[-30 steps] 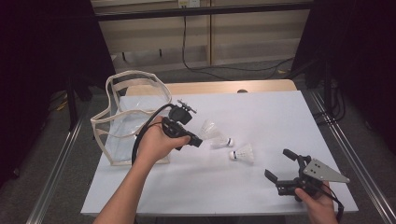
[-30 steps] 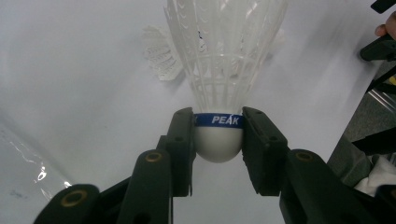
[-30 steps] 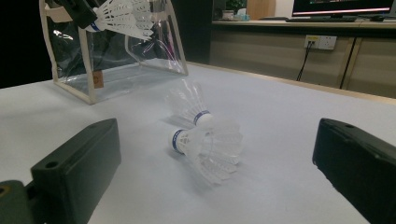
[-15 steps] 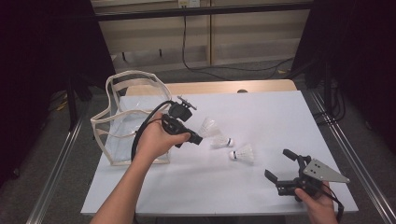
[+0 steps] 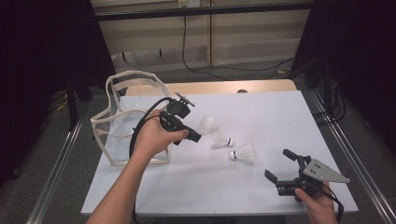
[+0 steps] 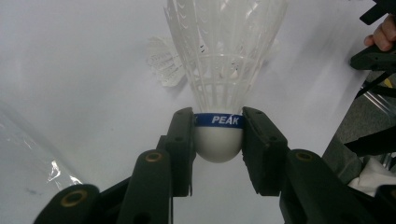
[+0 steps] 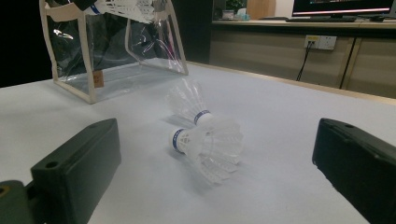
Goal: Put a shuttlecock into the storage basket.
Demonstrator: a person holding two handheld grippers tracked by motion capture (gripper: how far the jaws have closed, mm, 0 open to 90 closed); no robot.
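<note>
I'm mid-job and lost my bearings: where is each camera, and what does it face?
High view: above the person's side, looking forward and down on the table; both forearms, left tool, right tool.
Left gripper view: on that tool, facing the held shuttlecock; its black jaws.
Right gripper view: low over the table, facing two lying shuttlecocks and the clear bag; its jaws.
Shared: the shuttlecocks.

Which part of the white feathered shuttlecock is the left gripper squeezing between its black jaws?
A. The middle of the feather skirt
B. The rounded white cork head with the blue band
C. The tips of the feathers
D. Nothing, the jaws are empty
B: in the left gripper view, the left gripper has both black jaws pressed on the rounded white head of the white feathered shuttlecock, level with its blue band, with the feathers fanning out beyond.
</note>
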